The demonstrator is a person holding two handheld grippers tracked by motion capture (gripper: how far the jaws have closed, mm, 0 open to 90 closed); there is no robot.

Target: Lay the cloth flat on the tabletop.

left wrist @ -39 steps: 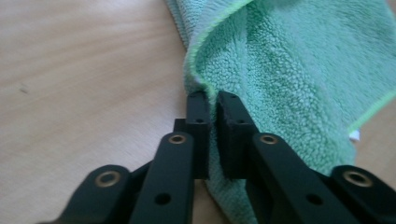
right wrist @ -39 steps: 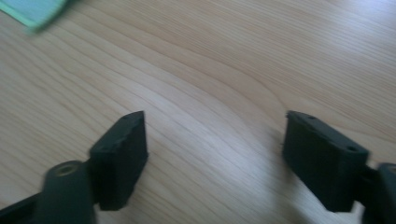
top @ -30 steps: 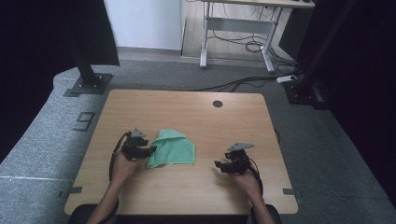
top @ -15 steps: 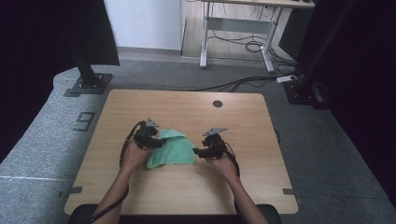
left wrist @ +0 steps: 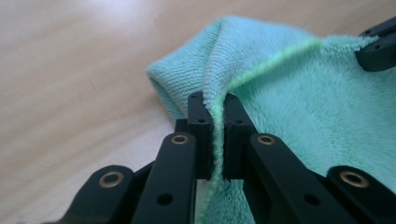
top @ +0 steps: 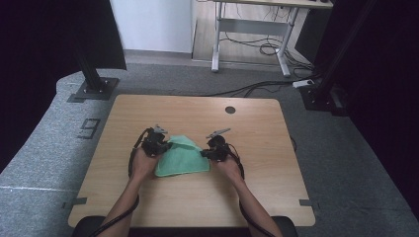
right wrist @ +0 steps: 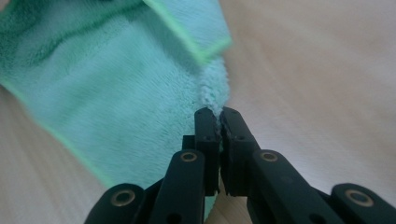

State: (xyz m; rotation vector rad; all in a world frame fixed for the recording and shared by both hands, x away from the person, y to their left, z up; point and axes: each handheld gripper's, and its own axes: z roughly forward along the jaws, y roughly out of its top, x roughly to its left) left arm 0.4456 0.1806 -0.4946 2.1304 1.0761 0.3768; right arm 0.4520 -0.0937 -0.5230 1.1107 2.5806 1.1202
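1. Change since a second ago: the right gripper [top: 206, 152] has come in from the table's right part to the cloth's right edge; the left gripper [top: 163, 146] has shifted slightly inward on the cloth's left edge. Both sets of jaws have just been closing, with cloth between them.
2. Cloth [top: 182, 157]: green, fuzzy, with a lighter green hem. It lies on the table [top: 257, 138] a little left of centre, between the two grippers, with its far part bunched up.
3. Left gripper, own view [left wrist: 215, 140]: jaws pinched tight on the hem of the cloth [left wrist: 299, 107], which rises in a ridge from the pads. The cloth's far end is blurred and its right side is cut off by the frame.
4. Right gripper, own view [right wrist: 219, 144]: jaws closed on a narrow tuft at the corner of the cloth [right wrist: 116, 102]. The cloth's top and left run out of frame.
5. A dark gripper part [left wrist: 378, 46] sits at the upper right of the left gripper view, partly cut off.
6. High view: the hands cover the gripper bodies, and the jaw tips are too small to make out there.
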